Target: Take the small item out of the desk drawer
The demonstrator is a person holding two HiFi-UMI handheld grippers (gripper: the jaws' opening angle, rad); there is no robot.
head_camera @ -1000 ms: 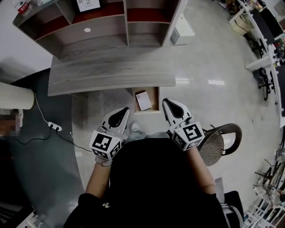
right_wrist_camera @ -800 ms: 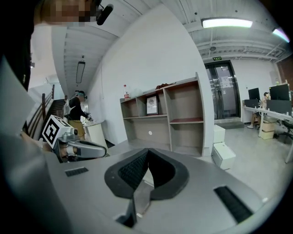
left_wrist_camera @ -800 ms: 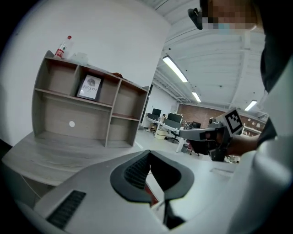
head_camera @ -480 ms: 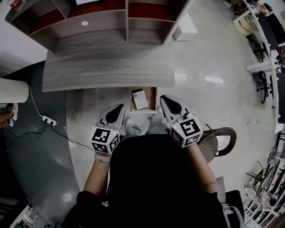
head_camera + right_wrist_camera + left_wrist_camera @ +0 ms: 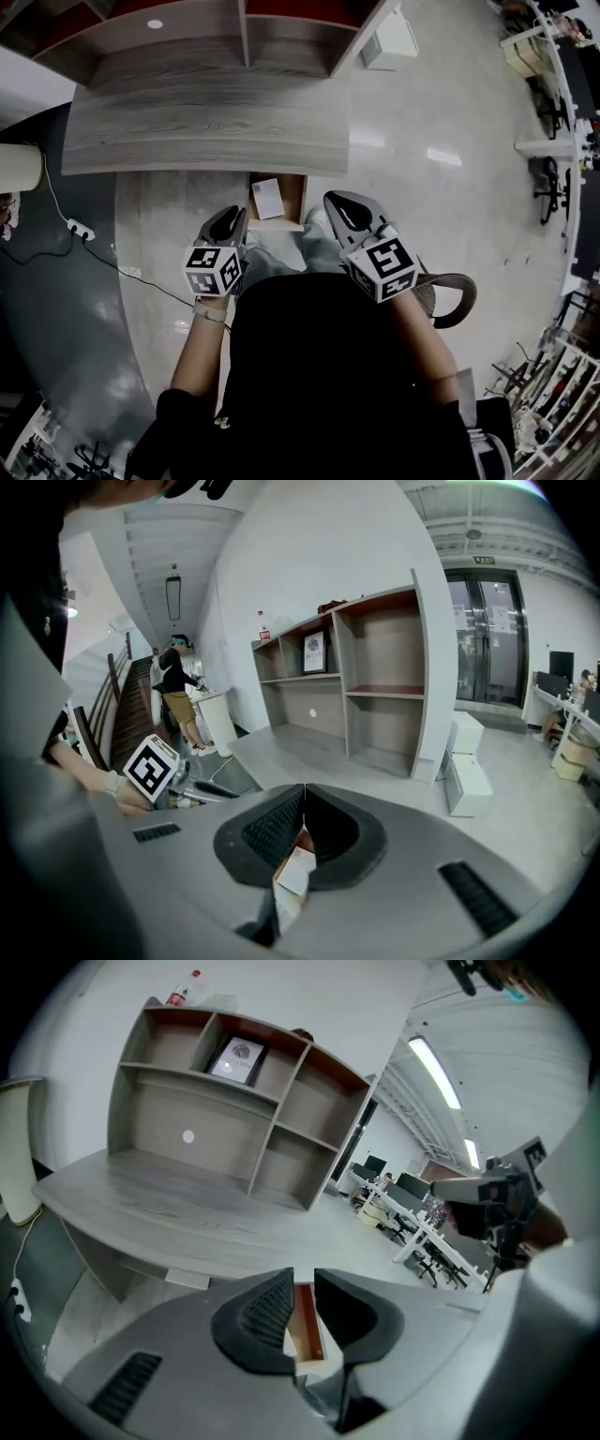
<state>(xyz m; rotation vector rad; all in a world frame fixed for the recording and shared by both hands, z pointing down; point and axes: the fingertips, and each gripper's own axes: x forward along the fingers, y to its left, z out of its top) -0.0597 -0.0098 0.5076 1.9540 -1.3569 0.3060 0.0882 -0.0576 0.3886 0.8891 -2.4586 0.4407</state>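
Overall: a person faces a grey wood desk [image 5: 206, 131], holding a gripper in each hand, and both grippers are close to an open drawer.
Drawer: the drawer [image 5: 297, 199] stands out from under the near edge of the desk, toward the desk's right part. Its inside is brown.
Small item: the small item [image 5: 267, 199] is flat and white and lies inside the drawer, toward its left side. Neither gripper touches it.
Left gripper: the left gripper [image 5: 236, 214] is just left of the drawer with its tips pointing at it. Its jaws are opening, with a narrow gap between the pads and nothing in that gap. The drawer's brown wall shows beyond them.
Right gripper: the right gripper [image 5: 333, 200] is just right of the drawer, tips pointing far and left. Its jaw tips meet, closed on nothing, and the white item shows beyond them, lower down.
Far side: a shelf unit [image 5: 281, 47] stands on the far part of the desk.
Right: a chair [image 5: 448, 292] is near the person's right arm.
Left: a power strip [image 5: 78, 228] with its cord lies on the floor.
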